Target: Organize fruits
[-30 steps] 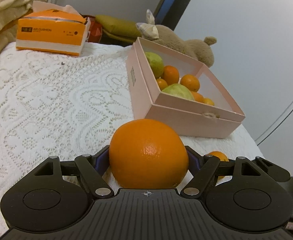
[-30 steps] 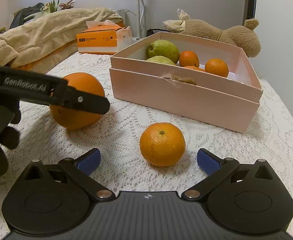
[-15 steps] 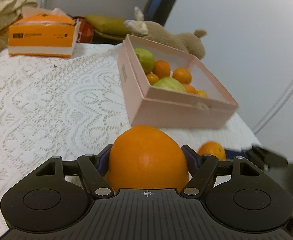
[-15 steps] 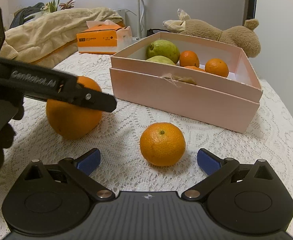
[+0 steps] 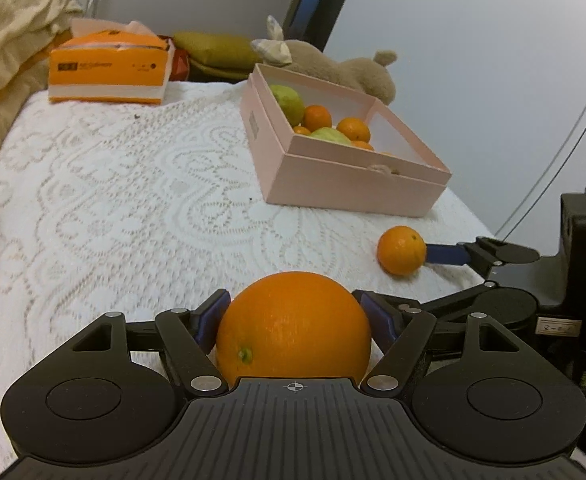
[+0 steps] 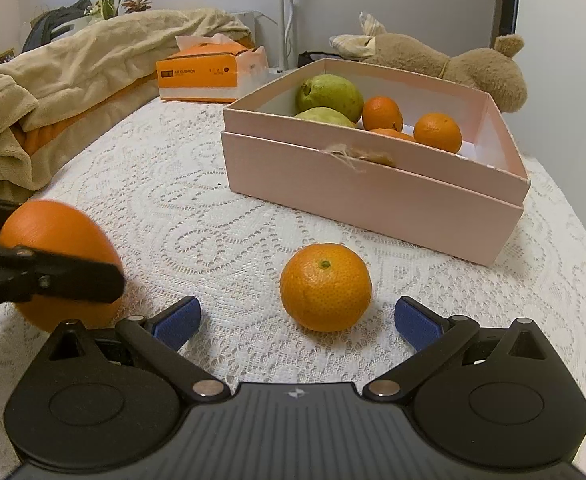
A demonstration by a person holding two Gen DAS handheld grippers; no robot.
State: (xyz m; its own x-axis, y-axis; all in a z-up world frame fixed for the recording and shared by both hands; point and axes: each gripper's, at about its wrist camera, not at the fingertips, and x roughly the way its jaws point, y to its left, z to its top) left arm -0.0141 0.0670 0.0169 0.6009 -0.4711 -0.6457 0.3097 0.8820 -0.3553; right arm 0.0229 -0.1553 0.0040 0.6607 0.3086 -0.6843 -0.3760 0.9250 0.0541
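Orange and large, the big orange sits clamped between the blue pads of the left gripper, lifted off the lace cloth. Right gripper stands wide open and empty, the small orange lying on the cloth just ahead between its fingers, near the pink box.

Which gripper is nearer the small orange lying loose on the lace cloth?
Right. The right gripper hangs open with the small orange just ahead of its fingertips; the left gripper, off to one side, grips the large orange.

Lace-covered table: pink box, tissue box, small orange directly on it.
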